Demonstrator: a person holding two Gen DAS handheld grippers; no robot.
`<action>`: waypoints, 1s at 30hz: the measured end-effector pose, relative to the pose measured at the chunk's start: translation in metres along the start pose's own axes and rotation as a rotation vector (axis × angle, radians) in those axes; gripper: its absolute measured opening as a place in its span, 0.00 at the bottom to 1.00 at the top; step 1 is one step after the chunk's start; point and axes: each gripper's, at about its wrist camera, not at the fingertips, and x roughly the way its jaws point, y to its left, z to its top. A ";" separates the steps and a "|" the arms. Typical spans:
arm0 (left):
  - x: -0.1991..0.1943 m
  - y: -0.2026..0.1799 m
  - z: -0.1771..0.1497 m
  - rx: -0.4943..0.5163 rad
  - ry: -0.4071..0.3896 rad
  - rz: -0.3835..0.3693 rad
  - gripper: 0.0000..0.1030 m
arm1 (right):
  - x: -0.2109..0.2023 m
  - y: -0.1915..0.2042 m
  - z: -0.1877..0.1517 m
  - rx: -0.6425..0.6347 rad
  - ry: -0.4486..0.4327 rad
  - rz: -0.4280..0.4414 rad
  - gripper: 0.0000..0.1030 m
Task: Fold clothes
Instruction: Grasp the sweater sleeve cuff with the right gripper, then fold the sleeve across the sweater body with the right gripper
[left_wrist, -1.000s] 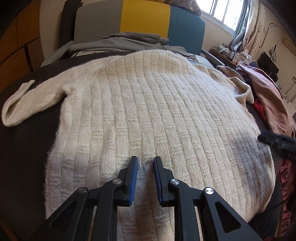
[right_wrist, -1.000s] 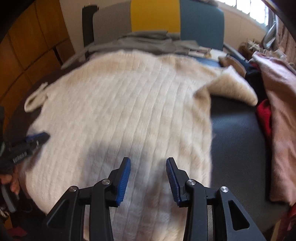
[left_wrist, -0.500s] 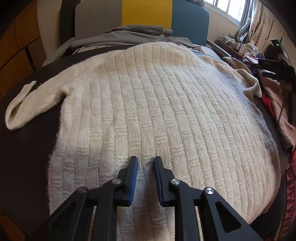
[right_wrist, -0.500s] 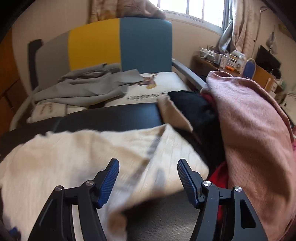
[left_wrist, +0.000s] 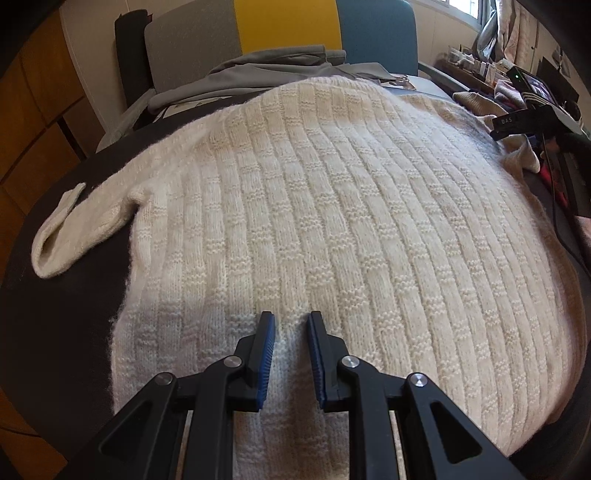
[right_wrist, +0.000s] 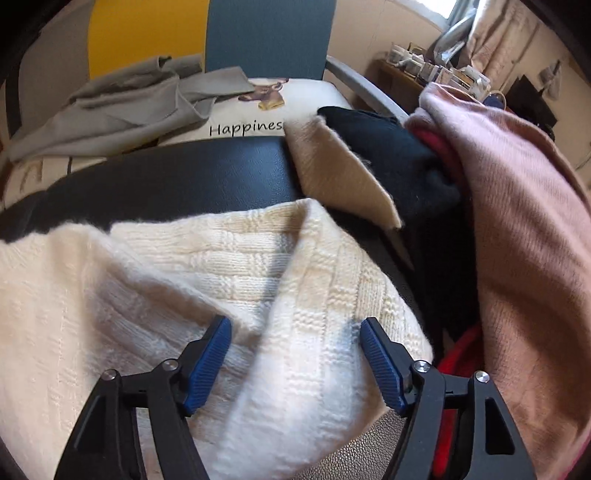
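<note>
**Right claw lines up on the sleeve**

Left gripper (left_wrist: 290, 354), narrowly parted and holding nothing, hovers over the hem. The cream sweater (left_wrist: 332, 221) lies flat on the dark table (left_wrist: 55, 314). Right gripper (right_wrist: 295, 363), spread wide, straddles the sleeve (right_wrist: 314, 295), likely for a fold.

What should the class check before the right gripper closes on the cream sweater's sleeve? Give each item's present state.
1. Right gripper open wide: ok.
2. Sleeve between its fingers: ok.
3. Pink garment outside the jaws: ok.
4. Sweater body spread flat: ok.
5. Left gripper gripping the hem: cannot tell.
6. Left sleeve laid out: ok.
</note>
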 end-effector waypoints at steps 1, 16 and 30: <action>0.000 0.000 0.000 -0.002 0.000 -0.001 0.17 | -0.003 -0.003 -0.002 0.011 -0.007 0.012 0.72; -0.001 0.006 -0.005 -0.044 -0.030 -0.036 0.17 | -0.095 -0.045 -0.032 0.155 -0.262 0.182 0.08; -0.022 0.020 0.014 -0.183 -0.134 -0.252 0.16 | -0.160 0.129 -0.170 -0.592 -0.627 0.345 0.08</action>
